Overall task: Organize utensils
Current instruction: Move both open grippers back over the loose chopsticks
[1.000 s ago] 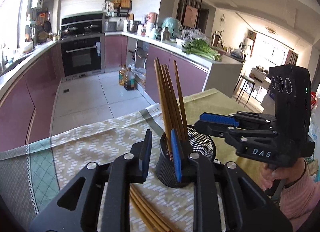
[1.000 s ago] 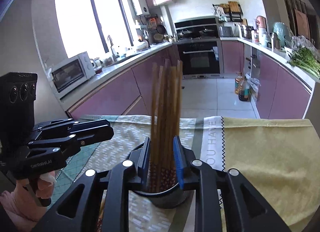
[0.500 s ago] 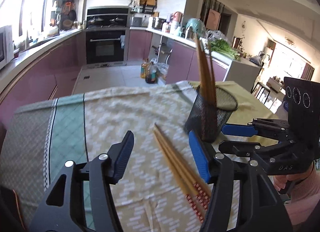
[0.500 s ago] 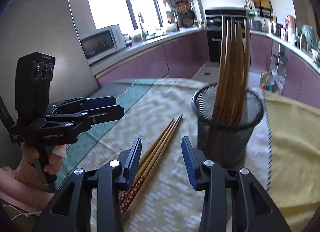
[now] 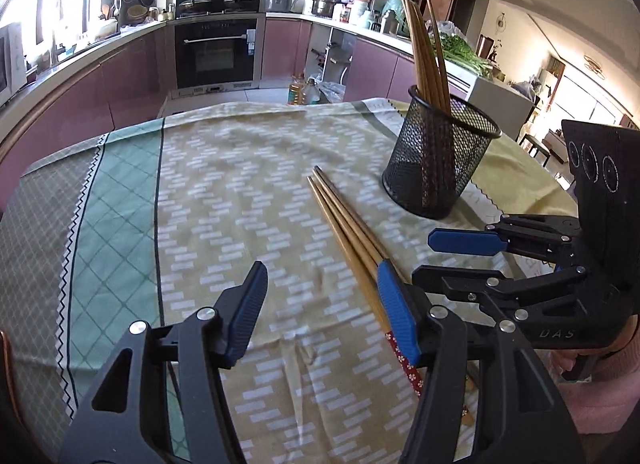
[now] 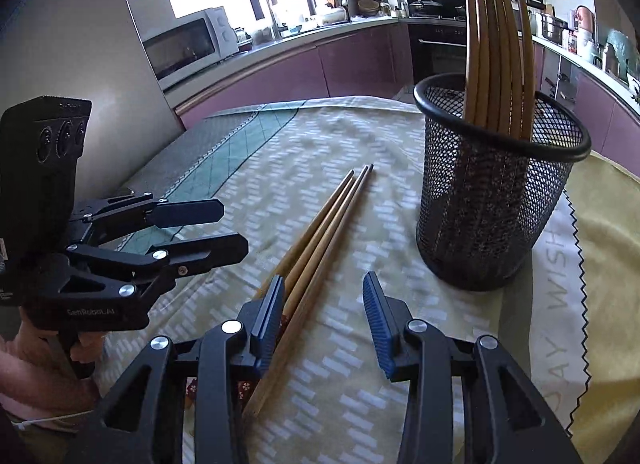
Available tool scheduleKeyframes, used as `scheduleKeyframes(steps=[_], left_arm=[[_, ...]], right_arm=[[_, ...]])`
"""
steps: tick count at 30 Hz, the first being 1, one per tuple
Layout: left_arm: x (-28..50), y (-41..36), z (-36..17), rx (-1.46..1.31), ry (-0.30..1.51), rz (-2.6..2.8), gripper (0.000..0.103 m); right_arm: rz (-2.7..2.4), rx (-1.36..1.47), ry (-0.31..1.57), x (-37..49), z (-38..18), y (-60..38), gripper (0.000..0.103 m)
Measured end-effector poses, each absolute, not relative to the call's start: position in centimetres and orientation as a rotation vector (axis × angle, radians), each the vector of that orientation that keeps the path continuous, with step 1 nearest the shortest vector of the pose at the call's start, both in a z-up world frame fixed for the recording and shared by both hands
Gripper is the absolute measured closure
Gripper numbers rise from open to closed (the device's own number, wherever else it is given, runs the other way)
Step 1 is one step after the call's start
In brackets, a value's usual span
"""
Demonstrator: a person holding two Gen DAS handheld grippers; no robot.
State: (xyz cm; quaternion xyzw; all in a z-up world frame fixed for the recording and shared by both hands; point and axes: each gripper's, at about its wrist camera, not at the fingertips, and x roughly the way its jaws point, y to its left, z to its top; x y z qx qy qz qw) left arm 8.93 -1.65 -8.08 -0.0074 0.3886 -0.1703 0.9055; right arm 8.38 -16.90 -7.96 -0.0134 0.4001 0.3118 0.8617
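On the desk (image 5: 248,167), covered by a patterned cloth (image 5: 224,199), three loose chopsticks (image 5: 344,219) lie side by side, their narrow tips pointing toward the far edge and their decorated red ends toward you. Just beside them, to their right in both wrist views, stands a black mesh holder (image 6: 492,199) upright on the cloth, with a bundle of chopsticks (image 6: 496,47) standing in it and leaning a little. Your left tongs (image 5: 320,316) stand apart with nothing between them; their jaws have just been opening, and the right-hand blue pad sits over the loose chopsticks' shafts without clamping them. Your right tongs (image 6: 324,320) are also apart and empty, their jaws likewise just opened; the loose chopsticks run under the left pad, and whether it touches them you cannot tell. Each tool shows in the other's view, low over the cloth near the decorated ends. A hand in a pink sleeve (image 5: 600,392) grips the right tool.
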Motion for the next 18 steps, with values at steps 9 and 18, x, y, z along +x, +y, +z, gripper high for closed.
scheduleKeyframes(steps=[9,18], left_arm=[[9.4,-2.4,-9.3,-0.002,0.844,-0.355,0.049],[9.7,-2.7,-9.5,0.003,0.853,-0.364,0.050]], right_arm=[[0.638,-0.047,0.863,8.7,-8.4,-16.6,0.068],[0.630,-0.062,0.877,9.2,-8.8,-15.6,0.071]])
